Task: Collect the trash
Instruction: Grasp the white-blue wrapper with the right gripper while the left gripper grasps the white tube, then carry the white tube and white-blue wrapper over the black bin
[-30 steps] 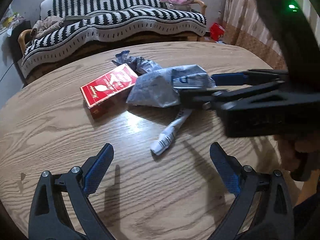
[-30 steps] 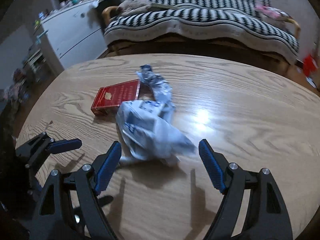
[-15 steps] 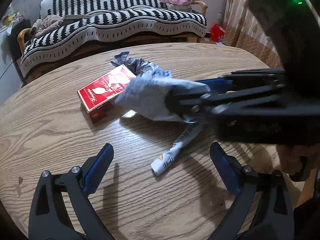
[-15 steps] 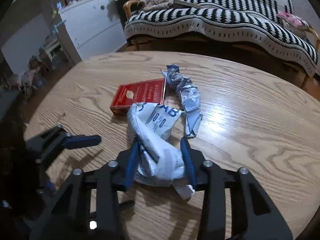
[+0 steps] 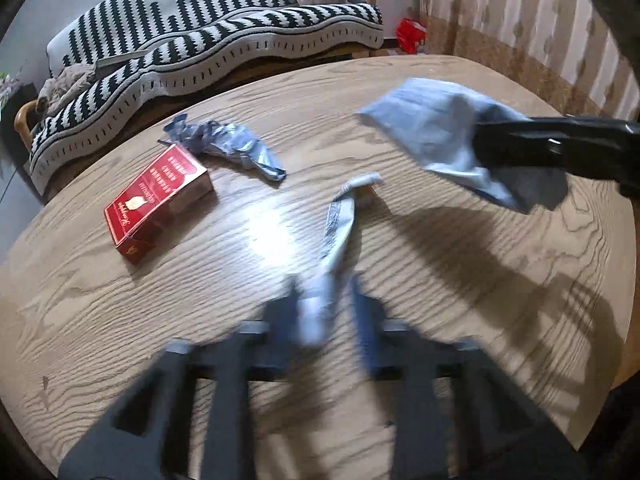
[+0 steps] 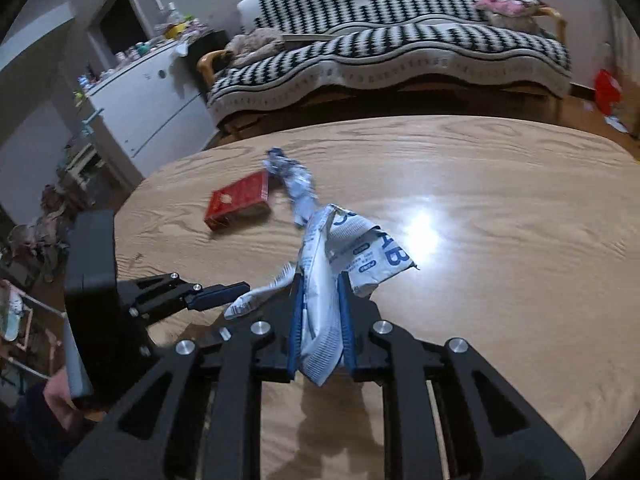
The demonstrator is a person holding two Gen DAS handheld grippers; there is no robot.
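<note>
right gripper (image 6: 320, 316) jaws just closed on white-blue wrapper (image 6: 344, 248), lifted off table (image 6: 500, 208) | left gripper (image 5: 326, 312) jaws just closed on twisted paper strip (image 5: 338, 224) (blurred) | risk: thin strip slips loose

Open tabletop (image 6: 500, 280) on the right, red box (image 5: 158, 196) and crumpled wrapper (image 5: 228, 148) clustered on the left.

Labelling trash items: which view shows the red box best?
Left wrist view. There the red box lies large and sharp on the wooden table, top face and printing visible, nothing covering it. The right wrist view shows it smaller, farther off and slightly blurred, beside the crumpled wrapper.
</note>
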